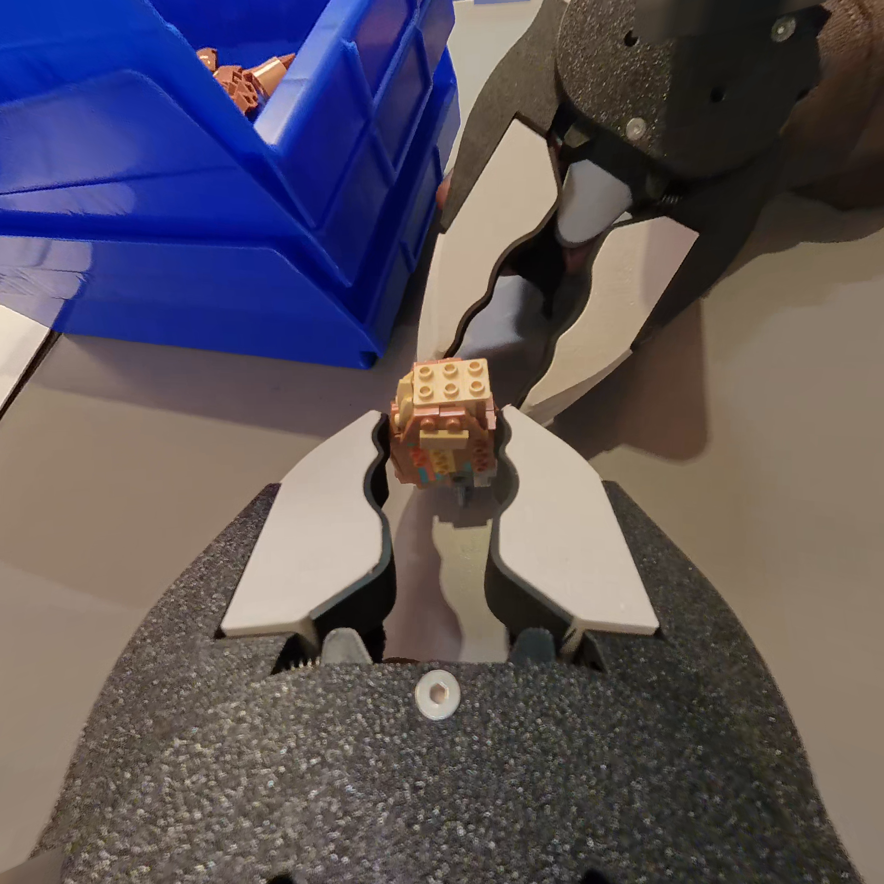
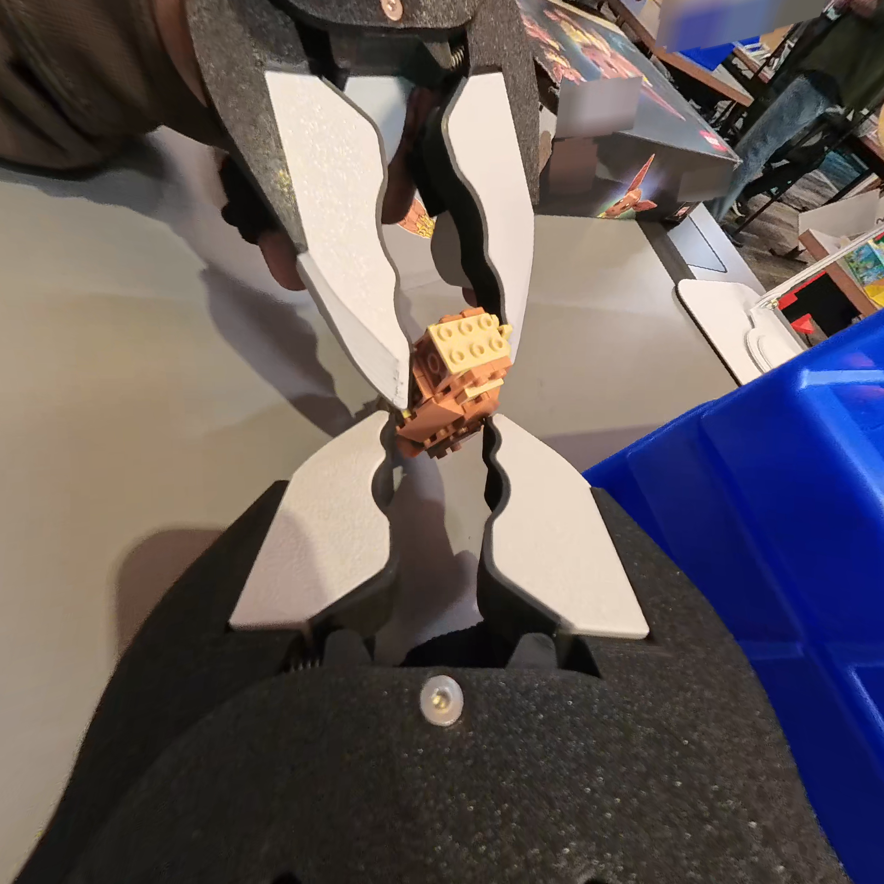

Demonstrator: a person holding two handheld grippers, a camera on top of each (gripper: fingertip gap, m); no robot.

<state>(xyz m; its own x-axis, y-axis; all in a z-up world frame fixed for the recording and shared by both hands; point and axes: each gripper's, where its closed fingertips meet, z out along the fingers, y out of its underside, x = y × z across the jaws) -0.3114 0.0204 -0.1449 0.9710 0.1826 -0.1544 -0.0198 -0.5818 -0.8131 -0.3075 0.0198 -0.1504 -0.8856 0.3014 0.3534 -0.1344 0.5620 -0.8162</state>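
Observation:
A small brick model (image 1: 445, 430), tan studded plate on top and brown bricks below, hangs above the grey table (image 1: 143, 502). My left gripper (image 1: 442, 418) is shut on its sides with both fingertips. My right gripper (image 1: 488, 382) comes in from the upper right, tips at the model's far end. In the right wrist view the model (image 2: 454, 378) sits between my right gripper's (image 2: 437, 423) tips, which close on its lower brown end. The left gripper (image 2: 454, 359) clamps the upper part from above.
A stacked blue bin (image 1: 239, 229) holding brown bricks (image 1: 244, 81) stands just left of the model; it also shows at the right in the right wrist view (image 2: 765, 526). Printed boxes (image 2: 622, 119) and a white tray (image 2: 717, 325) lie near the table's far edge. A person (image 2: 789, 119) stands beyond.

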